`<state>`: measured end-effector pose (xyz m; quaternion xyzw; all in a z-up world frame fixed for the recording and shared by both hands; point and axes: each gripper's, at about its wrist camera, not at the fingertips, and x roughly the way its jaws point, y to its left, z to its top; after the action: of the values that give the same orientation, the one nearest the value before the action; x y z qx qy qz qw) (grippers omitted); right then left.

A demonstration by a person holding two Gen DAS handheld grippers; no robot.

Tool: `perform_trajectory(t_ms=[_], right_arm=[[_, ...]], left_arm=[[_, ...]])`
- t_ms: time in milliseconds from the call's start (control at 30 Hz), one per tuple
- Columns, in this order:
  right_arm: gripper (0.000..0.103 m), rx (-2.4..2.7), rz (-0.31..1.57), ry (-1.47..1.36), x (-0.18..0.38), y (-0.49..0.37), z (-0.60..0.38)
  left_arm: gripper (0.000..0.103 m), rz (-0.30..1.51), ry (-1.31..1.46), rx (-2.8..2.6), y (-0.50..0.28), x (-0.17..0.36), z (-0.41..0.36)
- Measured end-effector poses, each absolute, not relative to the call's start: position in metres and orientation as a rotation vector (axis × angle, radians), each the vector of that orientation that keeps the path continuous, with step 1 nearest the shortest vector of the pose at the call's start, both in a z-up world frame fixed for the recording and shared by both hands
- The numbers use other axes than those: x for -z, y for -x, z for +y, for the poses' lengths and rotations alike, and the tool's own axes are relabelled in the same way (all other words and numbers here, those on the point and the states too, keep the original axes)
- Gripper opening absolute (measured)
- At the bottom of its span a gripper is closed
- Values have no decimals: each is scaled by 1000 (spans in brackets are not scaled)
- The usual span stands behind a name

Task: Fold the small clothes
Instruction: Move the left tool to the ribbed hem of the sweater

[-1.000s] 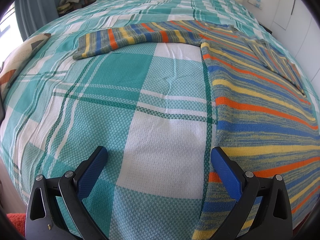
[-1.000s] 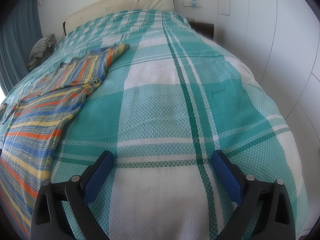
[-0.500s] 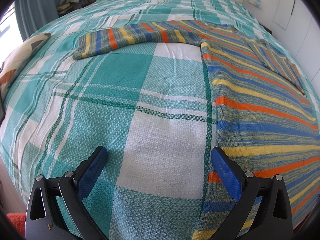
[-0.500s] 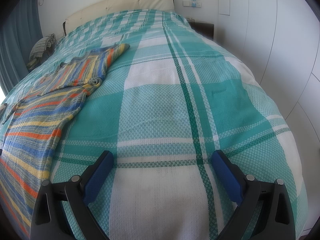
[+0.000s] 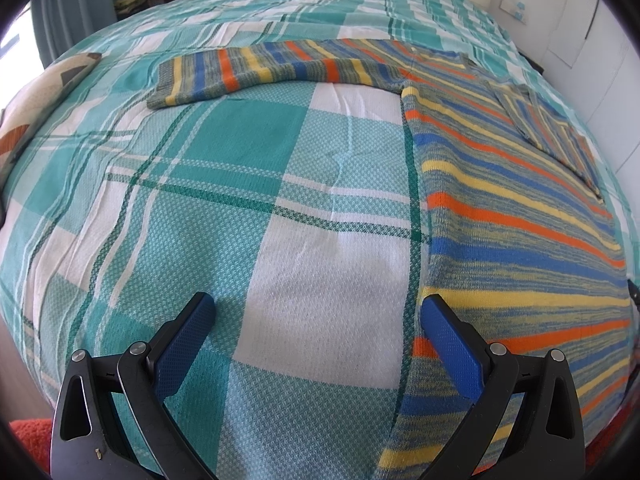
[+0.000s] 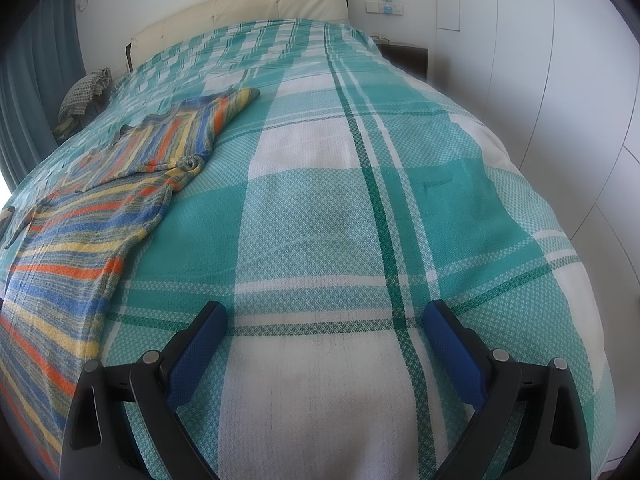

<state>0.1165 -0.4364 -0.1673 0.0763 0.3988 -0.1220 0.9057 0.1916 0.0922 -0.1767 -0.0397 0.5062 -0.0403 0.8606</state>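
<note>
Two grippers, the left gripper (image 5: 316,340) and the right gripper (image 6: 324,348), hover low over the plaid bedspread (image 5: 256,184), jaws spread wide and holding nothing, apparently poised either side of the garment to begin. Between them, the striped sweater (image 5: 500,216) lies flat; its near-side sleeve (image 5: 256,70) stretches outward, while the far sleeve (image 6: 168,142) is already folded across the body.

Soft daylight (left side); fisheye-warped edges

Sweater (image 5: 520,216) flat on bedspread (image 5: 280,208) (1 sleeve (image 5: 256,72) outstretched); headboard (image 6: 256,8) behind.
</note>
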Motion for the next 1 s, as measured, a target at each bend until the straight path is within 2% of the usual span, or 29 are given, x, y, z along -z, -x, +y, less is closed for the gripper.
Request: perform_trajectory(t_ms=[800, 900, 1000], right_arm=[[99, 250, 823, -158, 167, -117, -437], [99, 250, 824, -157, 167, -117, -436], [99, 251, 827, -154, 168, -117, -437]], left_arm=[[102, 1072, 94, 92, -193, 176, 94], [102, 1057, 225, 171, -196, 157, 110], [102, 950, 409, 177, -219, 124, 158]])
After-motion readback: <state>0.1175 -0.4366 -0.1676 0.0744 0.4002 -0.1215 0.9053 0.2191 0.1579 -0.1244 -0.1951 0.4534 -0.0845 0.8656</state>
